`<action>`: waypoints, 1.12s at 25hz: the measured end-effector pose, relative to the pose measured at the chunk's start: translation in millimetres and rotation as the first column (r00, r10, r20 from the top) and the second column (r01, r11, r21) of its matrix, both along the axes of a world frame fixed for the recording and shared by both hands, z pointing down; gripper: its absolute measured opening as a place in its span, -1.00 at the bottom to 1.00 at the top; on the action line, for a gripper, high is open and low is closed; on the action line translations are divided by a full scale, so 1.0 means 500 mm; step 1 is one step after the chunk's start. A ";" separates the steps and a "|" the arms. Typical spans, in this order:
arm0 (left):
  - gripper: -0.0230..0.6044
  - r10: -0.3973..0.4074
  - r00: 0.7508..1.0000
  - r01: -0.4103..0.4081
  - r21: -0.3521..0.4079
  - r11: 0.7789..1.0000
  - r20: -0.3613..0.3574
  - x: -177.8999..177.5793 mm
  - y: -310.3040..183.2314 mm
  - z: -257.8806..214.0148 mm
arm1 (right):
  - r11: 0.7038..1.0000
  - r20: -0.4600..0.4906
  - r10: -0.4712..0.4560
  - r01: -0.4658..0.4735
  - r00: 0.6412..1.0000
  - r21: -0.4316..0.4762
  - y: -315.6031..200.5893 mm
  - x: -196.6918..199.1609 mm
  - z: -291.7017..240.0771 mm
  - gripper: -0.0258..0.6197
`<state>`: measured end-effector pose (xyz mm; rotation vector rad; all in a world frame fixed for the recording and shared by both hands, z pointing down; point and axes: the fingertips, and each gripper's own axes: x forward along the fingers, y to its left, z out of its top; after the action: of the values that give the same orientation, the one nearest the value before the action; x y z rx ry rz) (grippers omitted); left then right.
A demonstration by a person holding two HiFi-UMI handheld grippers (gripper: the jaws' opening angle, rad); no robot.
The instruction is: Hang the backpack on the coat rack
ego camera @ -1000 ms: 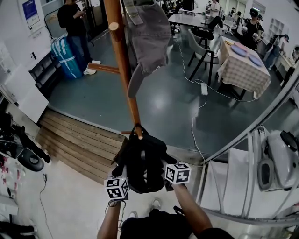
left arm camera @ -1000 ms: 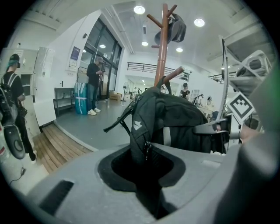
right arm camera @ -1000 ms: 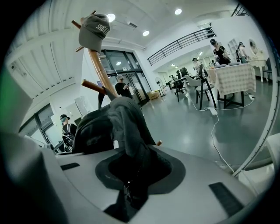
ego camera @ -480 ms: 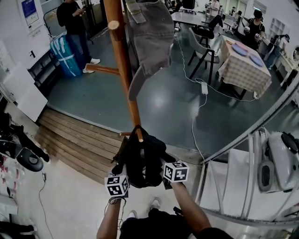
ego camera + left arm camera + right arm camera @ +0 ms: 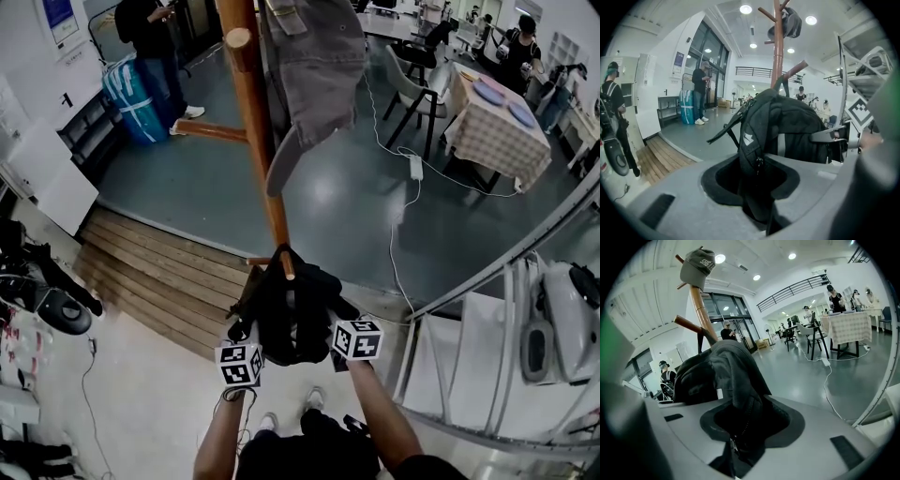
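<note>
A black backpack (image 5: 291,314) hangs by its top loop on a low peg (image 5: 286,265) of the wooden coat rack (image 5: 261,141). A grey cap (image 5: 314,66) hangs higher up the rack. My left gripper (image 5: 251,335) holds the bag's left side and my right gripper (image 5: 330,325) its right side. In the left gripper view, black fabric and a zip of the backpack (image 5: 787,126) fill the gap of the left gripper (image 5: 757,187). In the right gripper view, the backpack (image 5: 722,376) likewise runs down between the jaws of the right gripper (image 5: 740,427). Both pairs of jaws are opening.
A wooden step (image 5: 159,272) lies left of the rack's foot. A slanted metal rail (image 5: 497,272) and a white machine (image 5: 562,319) stand at the right. Farther off are a person beside a blue suitcase (image 5: 139,94), a checked table (image 5: 497,131), chairs and a floor cable (image 5: 398,234).
The head view has tilted a little. The backpack stays on the low peg and both grippers stay at its sides.
</note>
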<state>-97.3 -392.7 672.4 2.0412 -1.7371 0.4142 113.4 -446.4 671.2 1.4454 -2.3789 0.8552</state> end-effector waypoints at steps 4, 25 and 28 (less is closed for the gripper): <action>-0.45 0.008 1.000 -0.008 0.019 1.000 -0.020 -0.009 0.002 -0.014 | 1.000 -0.019 0.000 0.000 1.000 0.000 0.008 -0.003 0.000 -0.50; -0.34 0.161 0.976 -0.147 0.098 0.984 -0.149 -0.056 0.140 -0.108 | 0.987 -0.060 0.154 -0.150 0.986 0.059 0.190 0.011 -0.106 -0.42; -0.45 0.200 0.970 -0.187 0.102 0.977 -0.138 -0.069 0.185 -0.122 | 0.985 -0.057 0.167 -0.165 0.984 0.052 0.250 -0.022 -0.118 -0.53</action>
<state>-131.6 -300.4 611.6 2.2532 -1.5005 0.2412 102.3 -321.4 612.2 1.6830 -2.2736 0.7840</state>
